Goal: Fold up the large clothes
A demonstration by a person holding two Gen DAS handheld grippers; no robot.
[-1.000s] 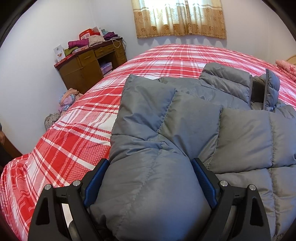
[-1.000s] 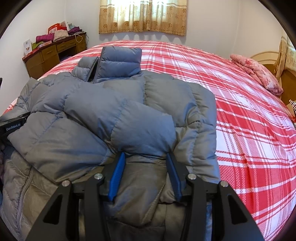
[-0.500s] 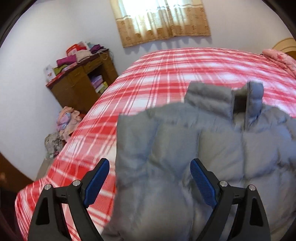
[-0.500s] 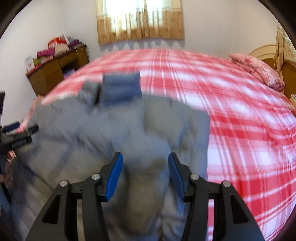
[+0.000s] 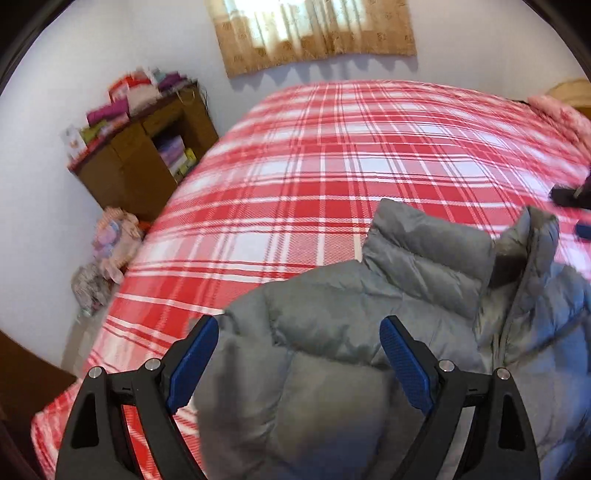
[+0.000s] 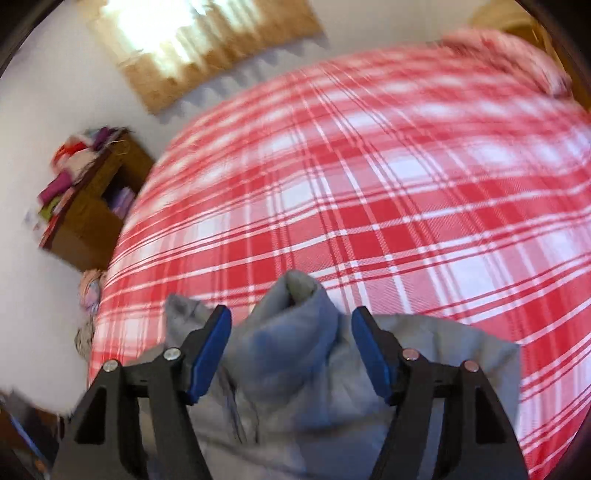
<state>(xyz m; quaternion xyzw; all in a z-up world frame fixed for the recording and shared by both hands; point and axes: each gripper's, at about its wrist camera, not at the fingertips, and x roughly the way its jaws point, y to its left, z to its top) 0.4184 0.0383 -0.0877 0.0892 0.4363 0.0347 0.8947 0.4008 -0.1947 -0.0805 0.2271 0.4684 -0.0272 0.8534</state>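
Note:
A grey puffer jacket (image 5: 369,332) lies on the red plaid bed (image 5: 314,177), sleeves folded in, collar (image 5: 428,251) pointing to the far side. My left gripper (image 5: 299,362) is open above the jacket's left shoulder, its blue pads wide apart and empty. My right gripper (image 6: 291,350) is open over the jacket's collar (image 6: 295,317), with padded cloth rising between the pads but not pinched. The right wrist view is blurred. A dark part of the right gripper (image 5: 570,195) shows at the right edge of the left wrist view.
A wooden desk (image 5: 144,155) piled with clothes stands against the wall to the left of the bed. A heap of clothes (image 5: 107,251) lies on the floor beside it. A pink quilt (image 5: 557,110) lies at the far right. A curtained window (image 5: 314,33) is behind.
Both grippers have pulled back and risen from the folded sleeves. The jacket now sits lower in both views and more bed shows. The right gripper has swung toward the collar.

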